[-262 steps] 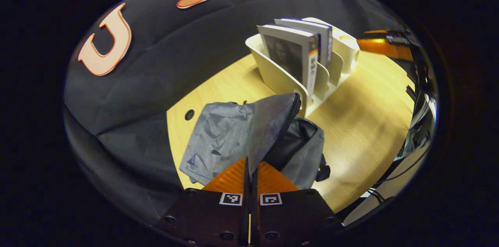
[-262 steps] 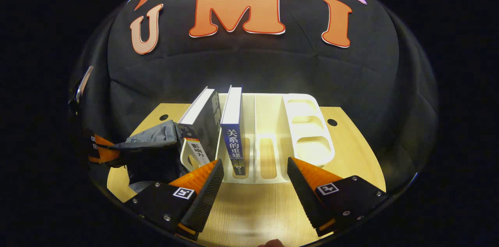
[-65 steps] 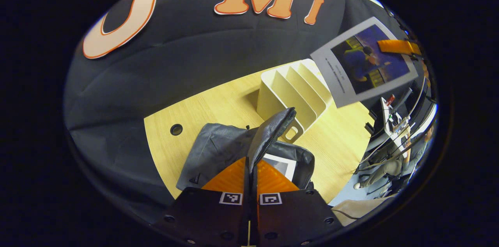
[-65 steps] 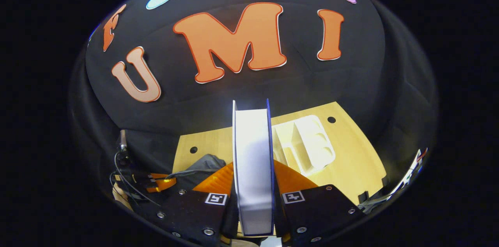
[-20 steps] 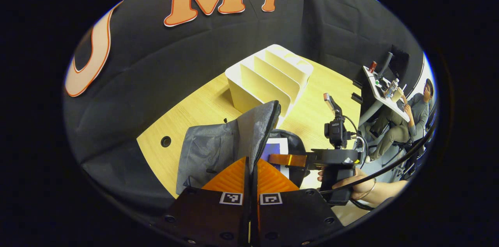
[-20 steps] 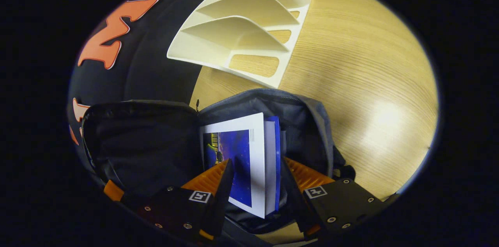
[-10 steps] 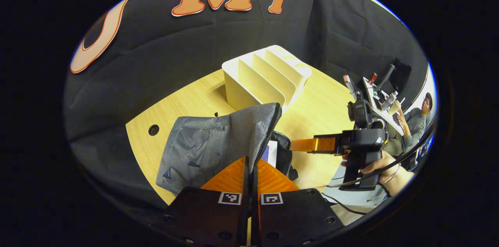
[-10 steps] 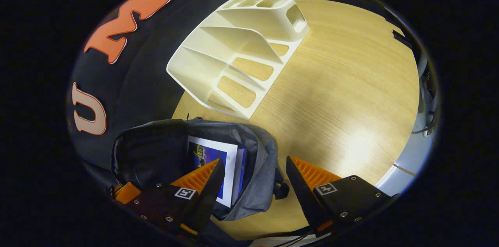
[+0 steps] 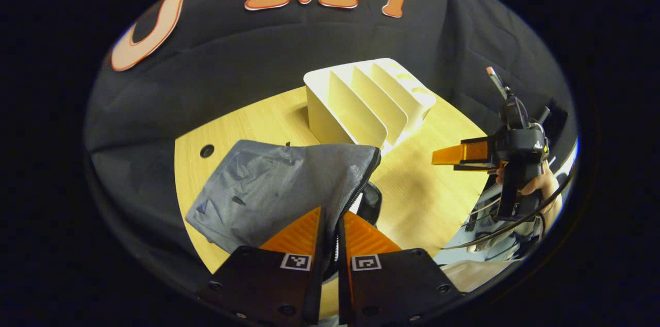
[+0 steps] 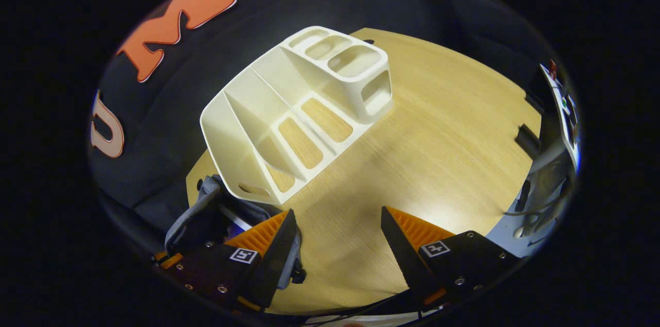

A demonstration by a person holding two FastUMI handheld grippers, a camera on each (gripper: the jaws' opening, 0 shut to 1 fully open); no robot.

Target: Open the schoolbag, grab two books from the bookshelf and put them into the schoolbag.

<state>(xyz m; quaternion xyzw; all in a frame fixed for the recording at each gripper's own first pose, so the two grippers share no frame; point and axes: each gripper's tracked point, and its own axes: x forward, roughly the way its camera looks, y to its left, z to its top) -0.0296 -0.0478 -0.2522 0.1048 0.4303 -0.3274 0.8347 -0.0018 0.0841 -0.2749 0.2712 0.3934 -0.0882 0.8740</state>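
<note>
Left gripper [image 9: 331, 213]: my own view has the fingers almost closed, with a thin gap between them. The zip edge of the schoolbag [image 9: 268, 187] flap runs down into that gap. I can't tell whether both fingers press on it.

Right gripper [image 10: 337, 236]: jaws wide apart, nothing between them. It is over bare table [image 10: 438, 136], on the near side of the bookshelf [image 10: 289, 115] and apart from it. In the left gripper view I see the right gripper [image 9: 443, 157] side-on, to the right of the bookshelf [image 9: 361, 105] and off the table [image 9: 417, 193], with a hand [image 9: 531, 187] round its grip.

The schoolbag lies on the table on the near-left side of the bookshelf, close to its front corner. In the left gripper view the grey flap is draped over the body and hides most of the opening. In the right gripper view the schoolbag [image 10: 206, 213] sits just below the bookshelf's low front corner, partly behind my left-hand finger.

Book [image 10: 234, 224]: a blue and white sliver shows inside the bag mouth, just under the bookshelf's front corner. In the left gripper view a white edge [image 9: 356, 203] shows past the zip. I can't tell from either view how many books are in there.

The bookshelf stands upright at the far side of the table, against the booth wall.
</note>
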